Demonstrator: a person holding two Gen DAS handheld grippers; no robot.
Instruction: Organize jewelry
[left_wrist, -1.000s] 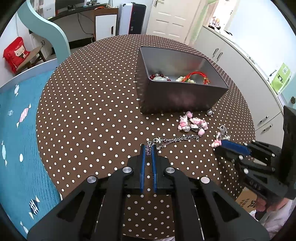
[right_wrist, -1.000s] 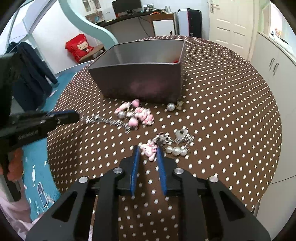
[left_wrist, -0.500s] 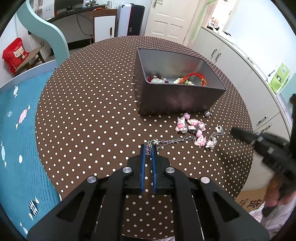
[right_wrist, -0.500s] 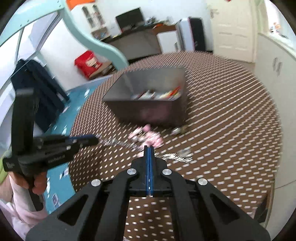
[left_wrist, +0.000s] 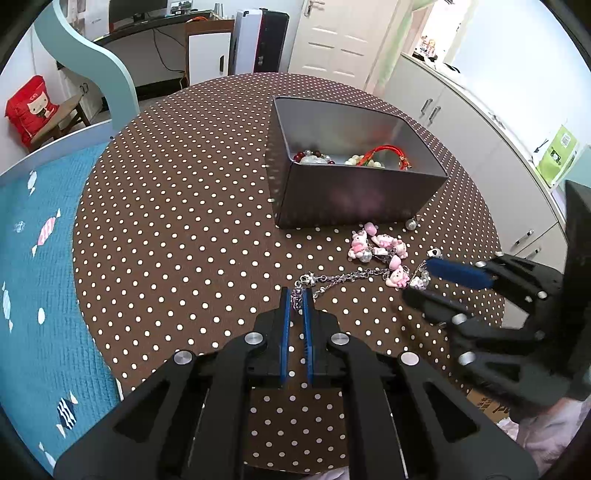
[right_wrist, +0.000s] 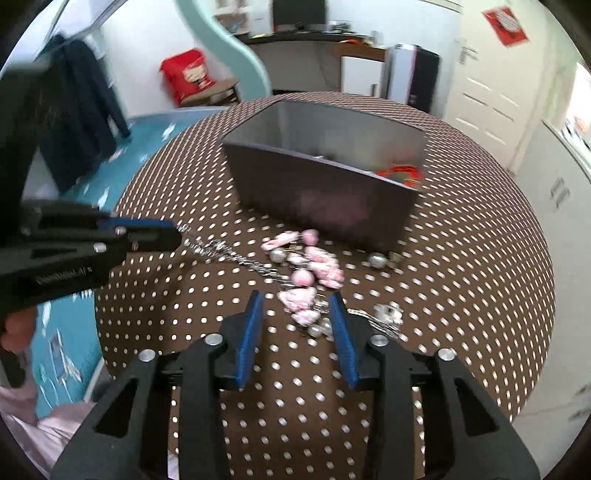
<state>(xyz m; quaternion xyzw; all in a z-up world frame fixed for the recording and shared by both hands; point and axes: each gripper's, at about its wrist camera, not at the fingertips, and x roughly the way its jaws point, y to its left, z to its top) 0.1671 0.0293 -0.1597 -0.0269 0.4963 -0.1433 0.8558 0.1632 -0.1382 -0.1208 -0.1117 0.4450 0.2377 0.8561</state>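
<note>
No writing on the grippers or the grey box (left_wrist: 354, 195) can be read; the lettering on the left gripper's side is blurred. The left gripper (left_wrist: 296, 295) is clamped on one end of the silver chain (left_wrist: 347, 276), exactly as a second ago. The chain runs across the dotted table (left_wrist: 177, 221) to pink charms (right_wrist: 306, 288) just in front of the box. The right gripper (right_wrist: 295, 314), fully closed half a second ago, is opening with the charms between its fingers, untouched. Broad bare cloth lies left of the box; the table edge is near behind the right gripper.
</note>
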